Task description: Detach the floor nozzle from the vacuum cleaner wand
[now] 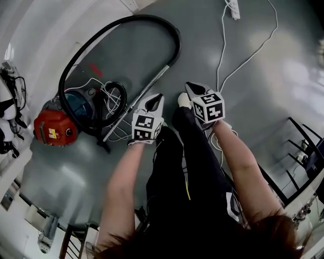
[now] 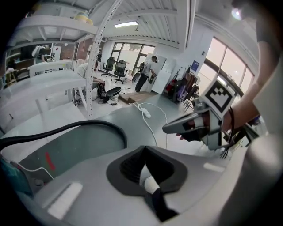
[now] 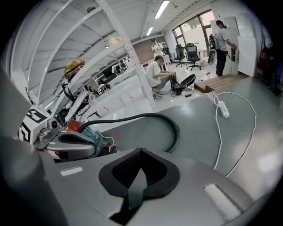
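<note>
The red vacuum cleaner (image 1: 53, 127) lies on the grey floor at the left, with its black hose (image 1: 147, 23) looping round the back. Its metal wand (image 1: 147, 91) runs diagonally down to a dark end piece (image 1: 104, 145) among white cables; I cannot make out the floor nozzle clearly. My left gripper (image 1: 156, 98) hangs shut and empty just right of the wand. My right gripper (image 1: 189, 87) is shut and empty beside it. The left gripper view shows shut jaws (image 2: 143, 164) and the right gripper (image 2: 188, 128). The right gripper view shows shut jaws (image 3: 139, 170), the left gripper (image 3: 70, 145) and the hose (image 3: 173, 129).
A white power strip (image 1: 234, 9) with a long white cord (image 1: 253, 53) lies on the floor at the back right. White shelving (image 3: 110, 66) stands along the left. A black metal rack (image 1: 304, 146) is at the right. The person's dark trouser legs (image 1: 190, 162) fill the front middle.
</note>
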`<state>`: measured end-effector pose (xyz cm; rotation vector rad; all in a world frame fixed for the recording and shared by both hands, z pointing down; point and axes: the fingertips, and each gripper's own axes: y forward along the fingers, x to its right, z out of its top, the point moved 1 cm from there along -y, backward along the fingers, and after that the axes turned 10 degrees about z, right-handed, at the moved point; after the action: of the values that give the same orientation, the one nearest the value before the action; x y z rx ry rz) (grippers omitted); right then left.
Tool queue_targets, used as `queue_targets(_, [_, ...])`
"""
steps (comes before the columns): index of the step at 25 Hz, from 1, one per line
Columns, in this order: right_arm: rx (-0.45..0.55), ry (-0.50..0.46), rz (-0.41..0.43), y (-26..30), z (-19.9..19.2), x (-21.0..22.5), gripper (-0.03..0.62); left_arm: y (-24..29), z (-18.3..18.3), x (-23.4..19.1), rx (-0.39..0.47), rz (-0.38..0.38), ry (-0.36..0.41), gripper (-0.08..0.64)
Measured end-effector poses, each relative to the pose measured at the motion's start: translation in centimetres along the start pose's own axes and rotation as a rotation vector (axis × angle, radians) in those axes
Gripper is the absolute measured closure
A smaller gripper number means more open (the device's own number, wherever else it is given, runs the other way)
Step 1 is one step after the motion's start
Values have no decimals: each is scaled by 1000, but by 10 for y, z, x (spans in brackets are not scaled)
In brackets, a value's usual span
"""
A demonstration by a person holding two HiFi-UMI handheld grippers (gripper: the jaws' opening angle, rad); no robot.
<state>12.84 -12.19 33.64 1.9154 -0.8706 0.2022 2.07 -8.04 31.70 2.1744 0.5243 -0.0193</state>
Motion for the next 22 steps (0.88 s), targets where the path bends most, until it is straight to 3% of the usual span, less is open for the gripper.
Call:
queue_targets(12, [8,-55,-42,121,-63,104,594,152,-102,-75,38,68,102,551])
queue_targets(17, [40,-98,-21,177,-72,139,594,211,-111,-102,47,94,116,551])
queue_targets(22, [93,-104,-20,222,-78,175,594,270,-117,-118,61,75,215,551])
